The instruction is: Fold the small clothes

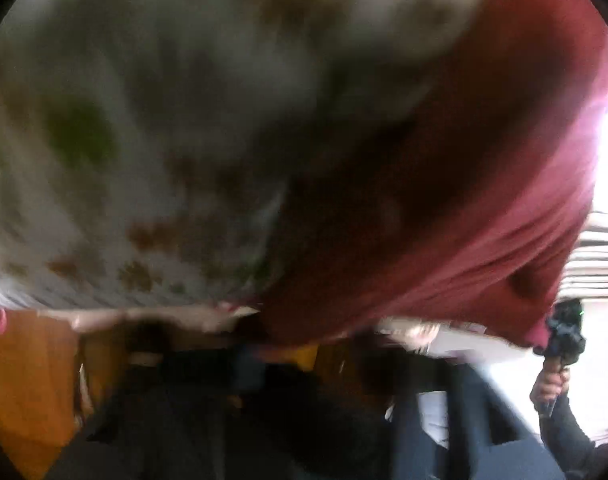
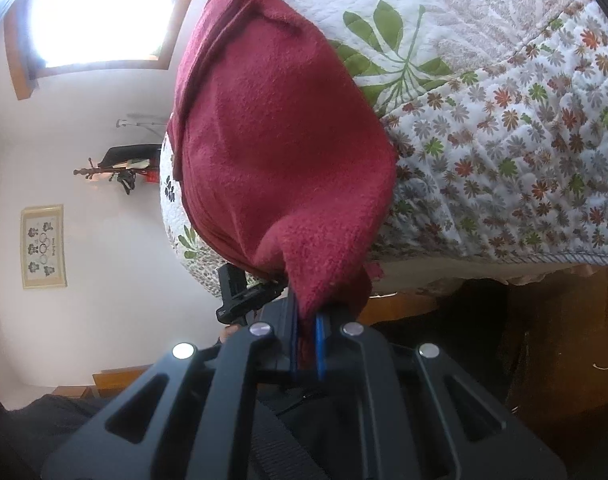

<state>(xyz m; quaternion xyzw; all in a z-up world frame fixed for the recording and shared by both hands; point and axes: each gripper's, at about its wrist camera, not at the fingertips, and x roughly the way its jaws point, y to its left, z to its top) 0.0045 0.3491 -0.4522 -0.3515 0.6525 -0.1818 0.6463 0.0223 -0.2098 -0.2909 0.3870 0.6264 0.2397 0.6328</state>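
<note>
Between my right gripper's [image 2: 307, 344] blue pads, clamped together, sits a corner of the red cloth [image 2: 280, 144], draped over the floral quilt [image 2: 503, 128]; my left gripper's [image 2: 244, 300] jaws I cannot tell.

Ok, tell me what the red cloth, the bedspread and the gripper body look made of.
Red cloth: looks like terry or fleece, matte, with a nubby looped pile; the right gripper pinches one corner.
Bedspread: seemingly quilted cotton, matte, with puffed stitch lines under a printed leaf and flower pattern.
Gripper body: probably moulded black plastic, slight sheen, with shiny metal fasteners.
</note>
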